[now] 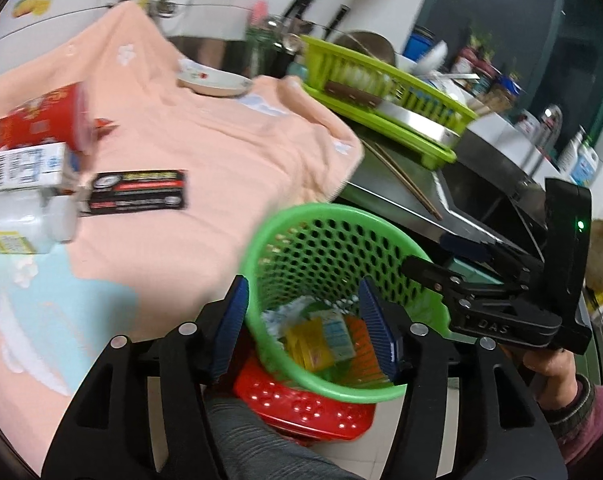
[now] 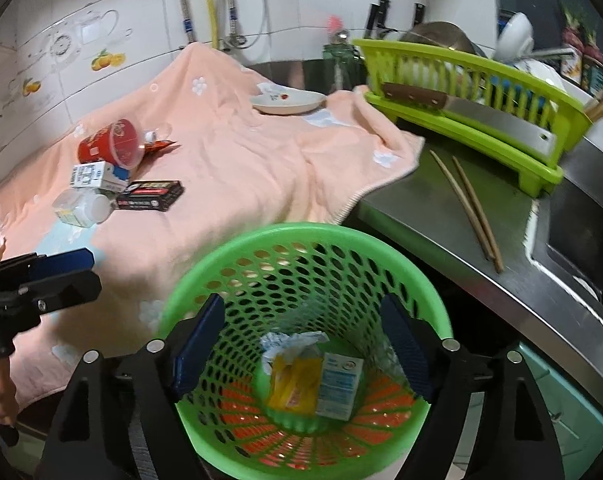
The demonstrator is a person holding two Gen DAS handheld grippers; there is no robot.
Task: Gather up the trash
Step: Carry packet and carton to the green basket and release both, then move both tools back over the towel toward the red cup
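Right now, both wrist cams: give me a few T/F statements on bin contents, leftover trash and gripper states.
1. The green basket is empty. False: it holds a yellow packet, a small carton and crumpled paper.
2. The red cup lies on its side on the pink towel. True.
3. The right gripper grips the black box. False: it is open and empty above the basket.
4. The left gripper is open. True.
5. The chopsticks are in the basket. False: they lie on the steel counter.
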